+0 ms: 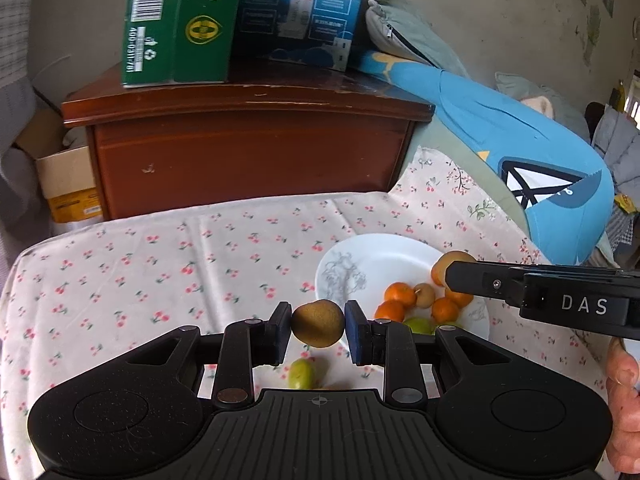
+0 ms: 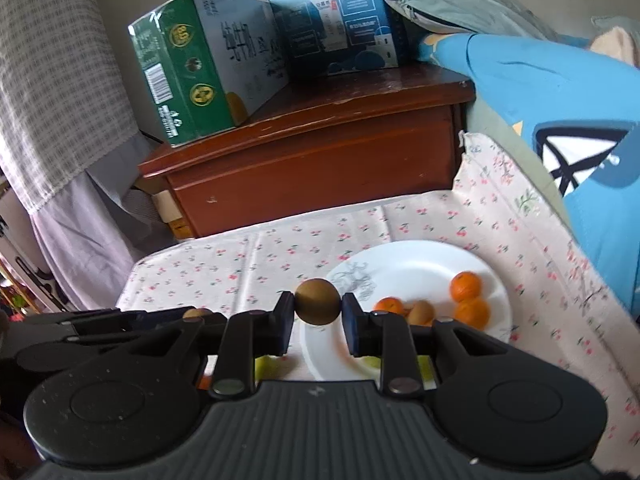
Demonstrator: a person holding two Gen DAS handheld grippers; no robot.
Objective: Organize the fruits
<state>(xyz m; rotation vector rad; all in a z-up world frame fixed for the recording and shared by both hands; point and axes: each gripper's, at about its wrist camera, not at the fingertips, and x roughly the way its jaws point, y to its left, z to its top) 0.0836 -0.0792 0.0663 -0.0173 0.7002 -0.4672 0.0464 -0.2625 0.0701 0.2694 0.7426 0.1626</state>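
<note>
Orange mandarins (image 2: 466,286) already sit on the white plate (image 2: 420,258); each tool, left (image 1: 318,326) and right (image 2: 318,304), clamps a brown fruit, a green one (image 1: 302,374) waits on the desk.

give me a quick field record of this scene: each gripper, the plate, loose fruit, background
left gripper: shut on a brown pear
right gripper: shut on a round brown fruit
plate: white, on the cherry-print cloth, holds oranges, a small brown fruit and green fruit
loose fruit: green fruit on the cloth below the left gripper
background: green carton and blue carton on a wooden cabinet
</note>
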